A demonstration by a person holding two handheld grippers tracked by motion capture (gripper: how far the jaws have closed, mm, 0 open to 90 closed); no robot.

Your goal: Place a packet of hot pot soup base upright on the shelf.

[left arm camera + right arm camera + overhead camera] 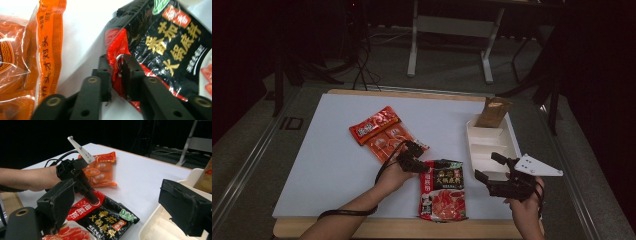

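Left tongs (117, 67) pinched on red-black packet (160, 45)

the black-and-red pouch (165, 47) carries big yellow characters "番茄火锅底料" on its black face, with a small green round badge at 12 o'clock reading "0" plus tiny print too small to tell. in the right gripper view its red edge band shows white characters, the clearest being "底捞". the orange pouch (47, 47) has a column of dark characters, of which "才对头" can be read; the rest is cut off.
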